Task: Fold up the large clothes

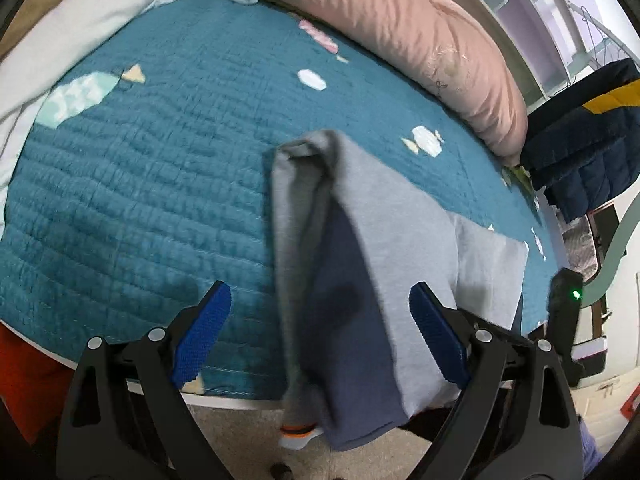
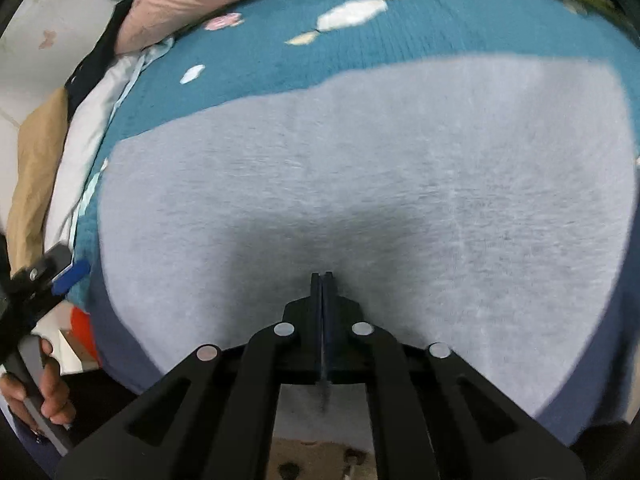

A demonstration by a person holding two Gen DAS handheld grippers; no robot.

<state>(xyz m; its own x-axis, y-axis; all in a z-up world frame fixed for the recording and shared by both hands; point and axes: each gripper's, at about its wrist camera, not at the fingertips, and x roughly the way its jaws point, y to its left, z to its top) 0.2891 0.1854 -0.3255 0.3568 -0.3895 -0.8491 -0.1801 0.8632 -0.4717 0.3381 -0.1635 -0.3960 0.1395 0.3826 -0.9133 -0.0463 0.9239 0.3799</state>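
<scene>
My right gripper [image 2: 322,280] is pinched shut above the grey garment [image 2: 360,168] spread on the bed [image 2: 280,52], while my left gripper [image 1: 320,320] gapes wide around its hanging fold.

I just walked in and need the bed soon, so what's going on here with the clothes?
A person with a gripper in each hand is folding a grey garment on the teal quilt. The right gripper is shut above the spread cloth. The left gripper is open, with a folded part lying between its fingers, not pinched.
</scene>
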